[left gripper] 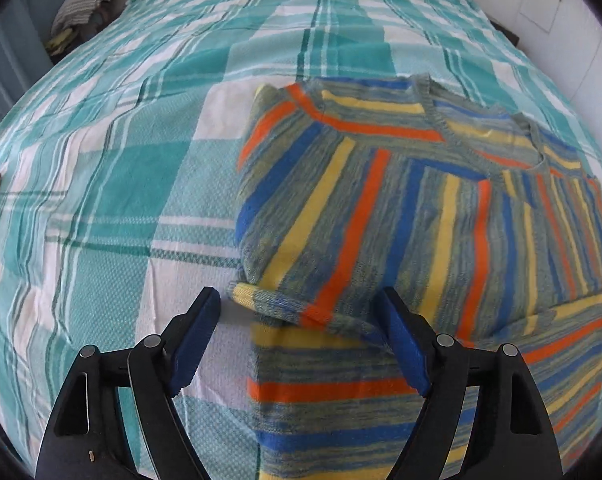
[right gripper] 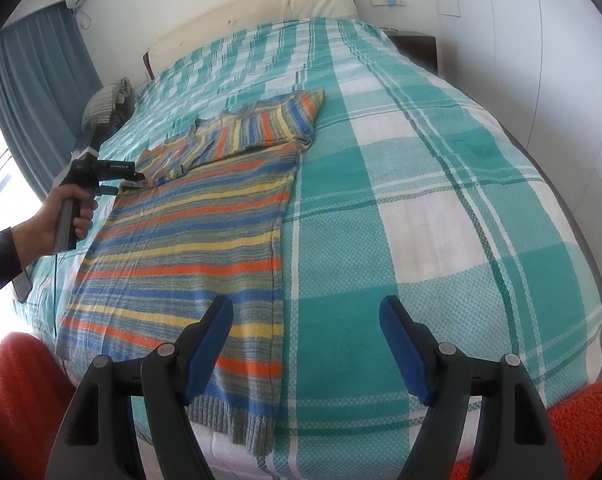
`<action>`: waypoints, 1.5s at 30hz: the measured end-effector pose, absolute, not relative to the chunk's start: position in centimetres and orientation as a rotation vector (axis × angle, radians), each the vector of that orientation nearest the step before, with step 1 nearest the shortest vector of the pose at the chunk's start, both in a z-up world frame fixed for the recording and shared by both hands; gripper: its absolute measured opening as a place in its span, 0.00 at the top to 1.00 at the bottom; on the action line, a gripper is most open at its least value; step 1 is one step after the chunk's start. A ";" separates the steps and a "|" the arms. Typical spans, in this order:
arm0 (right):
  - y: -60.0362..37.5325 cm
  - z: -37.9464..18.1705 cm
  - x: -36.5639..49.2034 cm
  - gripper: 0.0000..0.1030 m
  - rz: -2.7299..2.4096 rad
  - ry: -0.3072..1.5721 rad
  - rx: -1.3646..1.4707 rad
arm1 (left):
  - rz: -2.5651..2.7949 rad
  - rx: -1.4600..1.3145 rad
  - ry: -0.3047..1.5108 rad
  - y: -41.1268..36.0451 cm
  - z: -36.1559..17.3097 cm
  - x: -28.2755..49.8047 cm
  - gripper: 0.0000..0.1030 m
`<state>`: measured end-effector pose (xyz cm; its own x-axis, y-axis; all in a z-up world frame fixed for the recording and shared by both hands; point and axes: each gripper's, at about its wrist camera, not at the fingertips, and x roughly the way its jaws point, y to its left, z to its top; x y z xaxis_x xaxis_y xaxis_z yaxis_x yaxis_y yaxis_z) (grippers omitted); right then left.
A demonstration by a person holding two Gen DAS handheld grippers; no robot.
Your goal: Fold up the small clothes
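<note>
A knitted sweater with orange, blue, yellow and grey-green stripes [right gripper: 189, 236] lies flat on a bed covered by a teal and white checked bedspread [right gripper: 441, 208]. It sits on the left part of the bed as the right wrist camera sees it. Both sleeves are folded in across the chest. The ribbed bottom edge hangs near the close end of the bed.

The left gripper [left gripper: 301, 320] is wide open just above a folded sleeve cuff, and its blue pads [left gripper: 199, 340] do not press on it. A hand in a dark sleeve [right gripper: 57, 220] holds its handle.

The right gripper [right gripper: 307, 344] is open too, with nothing in it. It hangs over the bedspread, beside the sweater's side edge.
</note>
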<state>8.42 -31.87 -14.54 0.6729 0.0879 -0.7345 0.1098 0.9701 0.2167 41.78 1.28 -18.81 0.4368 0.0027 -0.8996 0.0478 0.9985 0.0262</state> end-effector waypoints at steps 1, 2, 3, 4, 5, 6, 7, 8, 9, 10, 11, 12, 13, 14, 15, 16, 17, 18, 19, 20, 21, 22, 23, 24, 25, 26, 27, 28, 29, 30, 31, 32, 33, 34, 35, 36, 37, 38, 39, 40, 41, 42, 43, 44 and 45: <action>-31.9 -14.4 8.3 0.27 -0.018 0.830 0.251 | -0.039 0.020 1.088 2.0 -18.5 41.0 0.22; -31.9 -14.3 8.2 0.27 -0.023 0.823 0.249 | -0.041 -0.020 1.060 2.8 -17.8 40.1 0.21; -31.8 -14.2 8.1 0.27 -0.028 0.818 0.246 | -0.046 -0.062 1.041 3.7 -17.1 39.2 0.19; -31.8 -14.1 8.1 0.27 -0.031 0.817 0.240 | -0.063 -0.101 1.021 4.5 -16.3 38.2 0.16; -31.7 -14.2 8.2 0.27 -0.033 0.819 0.233 | -0.075 -0.123 1.000 5.3 -15.7 37.1 0.13; -31.5 -14.3 8.3 0.27 -0.032 0.824 0.226 | -0.075 -0.128 0.983 6.0 -15.2 35.9 0.11; -31.3 -14.4 8.4 0.27 -0.030 0.829 0.217 | -0.068 -0.123 0.968 6.8 -14.9 34.7 0.09; -31.0 -14.4 8.5 0.27 -0.027 0.835 0.205 | -0.059 -0.117 0.958 7.6 -14.7 33.6 0.09; -30.8 -14.5 8.6 0.27 -0.022 0.838 0.191 | -0.046 -0.114 0.953 8.6 -14.6 32.5 0.09; -30.4 -14.4 8.6 0.27 -0.017 0.838 0.176 | -0.031 -0.117 0.949 9.6 -14.8 31.3 0.09; -30.0 -14.3 8.6 0.27 -0.013 0.835 0.159 | -0.017 -0.126 0.946 10.6 -15.0 30.2 0.09; -29.6 -14.2 8.5 0.27 -0.008 0.831 0.142 | -0.004 -0.137 0.943 11.6 -15.3 29.1 0.09; -29.2 -14.1 8.4 0.27 -0.003 0.828 0.124 | 0.012 -0.145 0.941 12.5 -15.7 28.1 0.09; -28.9 -14.1 8.4 0.27 0.002 0.827 0.105 | 0.032 -0.156 0.943 13.3 -16.1 27.3 0.09; -28.5 -14.0 8.4 0.27 0.007 0.827 0.085 | 0.050 -0.177 0.944 14.2 -16.6 26.6 0.09; -28.1 -14.0 8.4 0.27 0.012 0.829 0.068 | 0.068 -0.208 0.942 15.1 -17.3 25.7 0.09; -27.7 -14.0 8.4 0.27 0.017 0.831 0.049 | 0.084 -0.240 0.942 15.9 -17.8 25.1 0.09; -27.3 -13.9 8.3 0.27 0.023 0.834 0.032 | 0.102 -0.274 0.950 16.7 -18.4 24.7 0.09; -26.9 -13.8 8.3 0.27 0.030 0.833 0.021 | 0.120 -0.305 0.964 17.5 -18.9 24.5 0.09; -26.5 -13.7 8.3 0.27 0.038 0.829 0.013 | 0.131 -0.331 0.968 18.1 -19.0 24.5 0.09; -26.1 -13.5 8.2 0.27 0.046 0.823 0.010 | 0.134 -0.352 0.954 18.5 -18.8 24.5 0.09; -25.7 -13.2 8.2 0.27 0.057 0.818 0.009 | 0.135 -0.358 0.932 18.8 -18.4 24.5 0.09; -25.2 -12.9 8.2 0.27 0.069 0.813 0.011 | 0.140 -0.349 0.913 18.9 -18.1 24.3 0.09; -24.7 -12.6 8.3 0.27 0.082 0.811 0.015 | 0.147 -0.335 0.902 19.0 -18.0 24.3 0.09; -24.1 -12.4 8.4 0.27 0.101 0.811 0.018 | 0.153 -0.327 0.899 19.0 -17.9 24.4 0.09; -23.4 -12.1 8.6 0.27 0.121 0.812 0.019 | 0.152 -0.330 0.901 19.1 -18.0 24.3 0.09; -22.7 -11.7 8.7 0.27 0.144 0.815 0.020 | 0.147 -0.341 0.907 19.2 -18.1 24.4 0.09; -22.1 -11.4 9.0 0.27 0.170 0.819 0.026 | 0.146 -0.351 0.911 19.3 -18.3 24.5 0.09; -21.2 -11.0 9.3 0.27 0.206 0.827 0.040 | 0.148 -0.354 0.913 19.3 -18.3 24.6 0.09; -20.5 -10.6 9.7 0.27 0.242 0.836 0.061 | 0.153 -0.350 0.913 19.3 -18.4 24.7 0.09; -19.9 -10.1 10.3 0.27 0.278 0.848 0.092 | 0.159 -0.340 0.911 19.4 -18.4 24.6 0.09; -19.2 -9.7 11.0 0.27 0.317 0.863 0.137 | 0.165 -0.328 0.908 19.3 -18.3 24.7 0.09; -18.8 -9.2 11.8 0.27 0.355 0.875 0.187 | 0.167 -0.318 0.905 19.2 -18.3 24.8 0.09; -18.2 -8.6 12.8 0.27 0.394 0.883 0.238 | 0.168 -0.309 0.901 19.2 -18.2 24.8 0.09; -17.7 -7.9 14.1 0.27 0.434 0.884 0.284 | 0.168 -0.303 0.897 19.1 -18.2 24.8 0.09; -17.3 -7.1 15.6 0.27 0.473 0.880 0.323 | 0.167 -0.298 0.894 19.1 -18.1 24.8 0.09; -17.1 -6.3 17.3 0.27 0.502 0.871 0.357 | 0.163 -0.296 0.893 19.1 -18.1 24.9 0.09; -17.0 -5.5 19.3 0.27 0.516 0.854 0.390 | 0.159 -0.295 0.894 19.1 -18.1 25.0 0.09; -17.4 -4.9 21.4 0.27 0.517 0.840 0.424 | 0.156 -0.295 0.895 19.1 -18.2 25.0 0.09; -18.0 -4.6 23.7 0.27 0.504 0.828 0.465 | 0.153 -0.293 0.895 19.1 -18.2 25.1 0.09; -18.9 -4.7 26.1 0.27 0.469 0.815 0.507 | 0.150 -0.289 0.895 19.0 -18.2 25.2 0.09; -19.9 -5.2 28.7 0.27 0.414 0.809 0.545 | 0.148 -0.283 0.896 19.0 -18.3 25.3 0.09; -20.7 -6.2 31.1 0.27 0.374 0.829 0.570 | 0.147 -0.278 0.897 18.9 -18.3 25.4 0.09; -21.4 -7.4 33.7 0.28 0.339 0.865 0.592 | 0.146 -0.276 0.899 18.9 -18.3 25.6 0.09; -22.1 -9.0 36.1 0.30 0.328 0.914 0.620 | 0.145 -0.277 0.901 18.9 -18.4 25.6 0.09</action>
<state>36.13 -22.10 -8.98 0.5783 0.5137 -0.6338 -0.0070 0.7800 0.6258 25.64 18.86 -18.41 0.6143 0.0085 -0.7890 -0.2399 0.9546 -0.1765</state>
